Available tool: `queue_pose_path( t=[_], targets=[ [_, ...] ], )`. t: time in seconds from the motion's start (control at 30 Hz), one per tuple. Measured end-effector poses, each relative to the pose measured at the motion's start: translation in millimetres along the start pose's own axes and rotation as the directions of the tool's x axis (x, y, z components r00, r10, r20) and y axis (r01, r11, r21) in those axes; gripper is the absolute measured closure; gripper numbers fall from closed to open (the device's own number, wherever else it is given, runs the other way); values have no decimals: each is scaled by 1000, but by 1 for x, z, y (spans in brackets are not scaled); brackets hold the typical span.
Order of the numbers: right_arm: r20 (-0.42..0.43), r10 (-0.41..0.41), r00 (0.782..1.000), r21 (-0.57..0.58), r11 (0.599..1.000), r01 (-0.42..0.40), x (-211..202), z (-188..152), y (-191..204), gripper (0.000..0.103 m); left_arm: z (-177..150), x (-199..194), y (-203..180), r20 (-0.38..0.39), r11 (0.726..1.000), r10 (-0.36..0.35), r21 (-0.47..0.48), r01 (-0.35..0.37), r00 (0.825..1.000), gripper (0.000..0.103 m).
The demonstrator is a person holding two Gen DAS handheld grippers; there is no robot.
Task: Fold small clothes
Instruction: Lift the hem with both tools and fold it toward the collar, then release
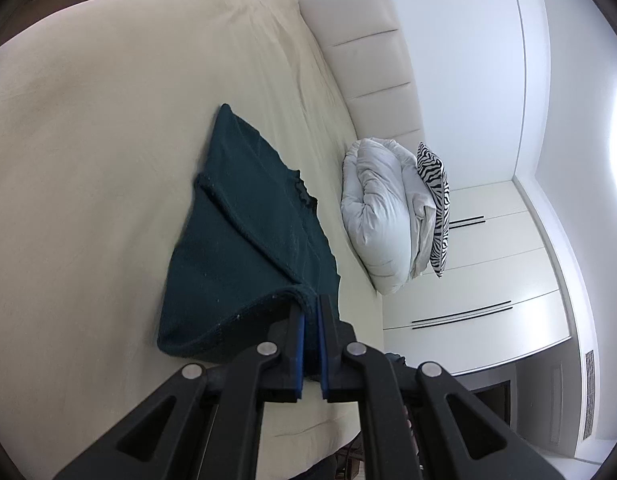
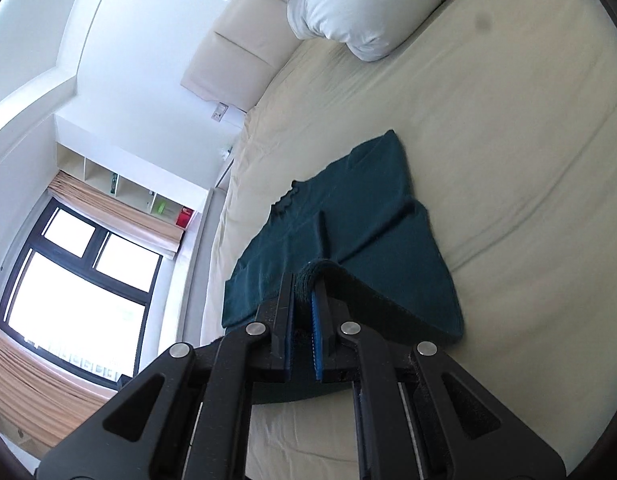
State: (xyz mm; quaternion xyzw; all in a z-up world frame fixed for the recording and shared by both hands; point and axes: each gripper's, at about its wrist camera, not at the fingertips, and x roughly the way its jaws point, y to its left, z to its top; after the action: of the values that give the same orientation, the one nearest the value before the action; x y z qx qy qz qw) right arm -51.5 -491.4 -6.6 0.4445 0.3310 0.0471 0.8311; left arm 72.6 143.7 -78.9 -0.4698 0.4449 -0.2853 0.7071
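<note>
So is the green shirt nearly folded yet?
About halfway. Done: the dark green shirt lies on the cream bed with one side already folded in; its seam runs across the top. In hand: the left gripper and right gripper each pinch the near hem, lifted off the sheet. Left: carry that hem over toward the collar, then let go.

Teal garment (image 1: 244, 240), cream sheet (image 1: 108, 120), zebra-striped cushion (image 1: 434, 196).

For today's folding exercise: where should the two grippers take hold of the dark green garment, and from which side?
Grip the dark green garment at its near hem corners, from the bed's near edge: the left gripper and right gripper already pinch that lifted, doubled hem there.
</note>
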Motion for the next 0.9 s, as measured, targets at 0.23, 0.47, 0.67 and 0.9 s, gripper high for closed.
queue_pose_path(
  t=[0.23,0.47,0.67,0.9],
  targets=[
    [51,-42,998,-23,999,43,38,48,7,97,38,36,-6,13,1000,18,-6,-18,1000,97],
    [60,-108,992,-43,993,111,90,83,5,97,79,76,-8,26,1000,29,0,-29,999,97],
    [63,-144,988,-1,990,144,134,107,-11,97,114,111,-3,41,999,54,-7,-53,998,97],
    [50,-195,980,7,981,195,191,135,-26,97,150,149,9,44,994,106,-19,-105,993,97]
  ],
)
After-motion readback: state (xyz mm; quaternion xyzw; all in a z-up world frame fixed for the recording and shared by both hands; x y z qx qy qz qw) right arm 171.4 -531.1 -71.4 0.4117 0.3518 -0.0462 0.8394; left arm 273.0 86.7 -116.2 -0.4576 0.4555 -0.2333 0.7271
